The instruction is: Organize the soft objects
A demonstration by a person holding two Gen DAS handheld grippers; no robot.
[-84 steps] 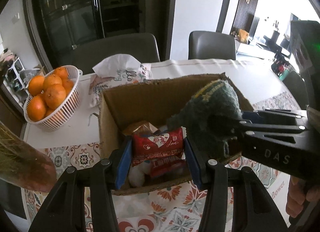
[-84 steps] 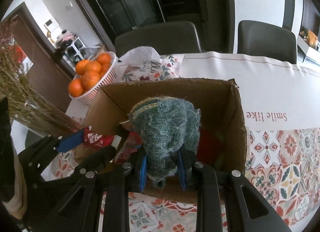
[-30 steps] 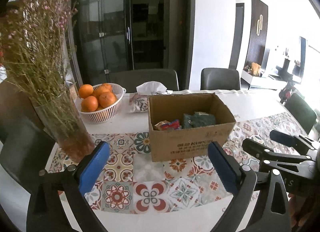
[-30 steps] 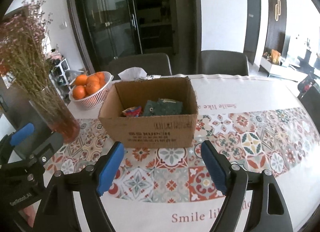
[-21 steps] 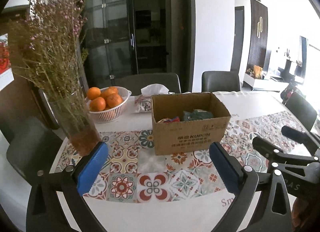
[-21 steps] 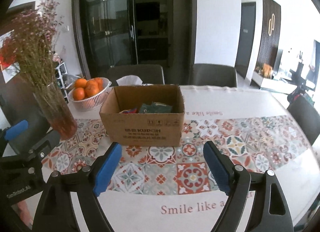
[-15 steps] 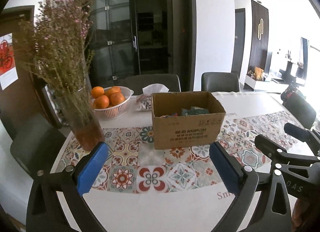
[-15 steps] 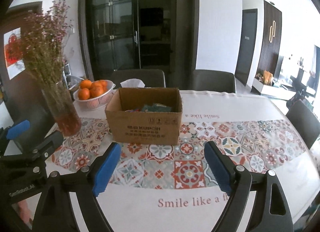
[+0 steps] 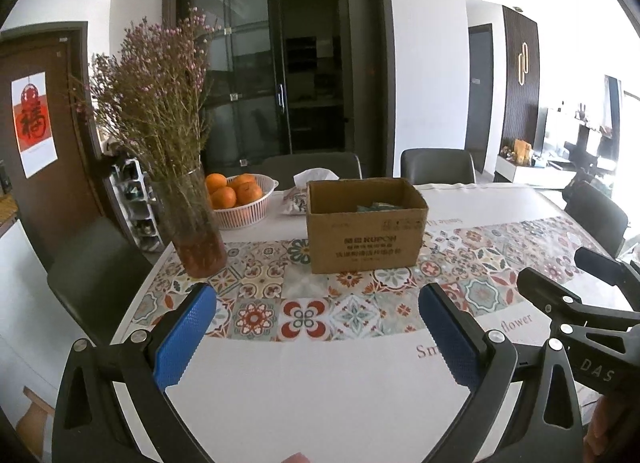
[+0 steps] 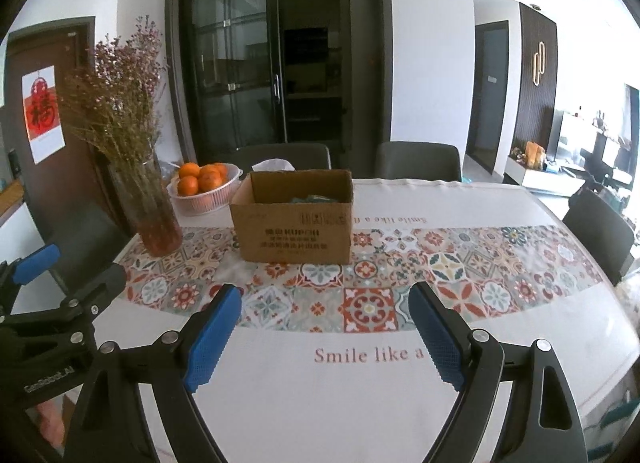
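Two grippers: we hold both wide apart and empty, low over the near edge of the table (image 10: 500, 199).
Left gripper (image 9: 318, 337): jaws spread, nothing between the pads.
Box (image 9: 366, 237): ahead, well apart, long side facing us; we judge it slightly nearer our right.
Soft things (image 10: 314, 198): green knit just showing inside the box.
Right gripper (image 10: 324, 337): jaws just widened, gripping nothing.

On the counter (image 10: 500, 199) with its patterned tile cloth, the open brown cardboard box (image 10: 294, 219) sits mid-way, holding a green fuzzy soft item (image 10: 314, 198), with the white basket of oranges (image 10: 204, 189) behind-left, the glass vase of dried flowers (image 10: 154, 211) further left.
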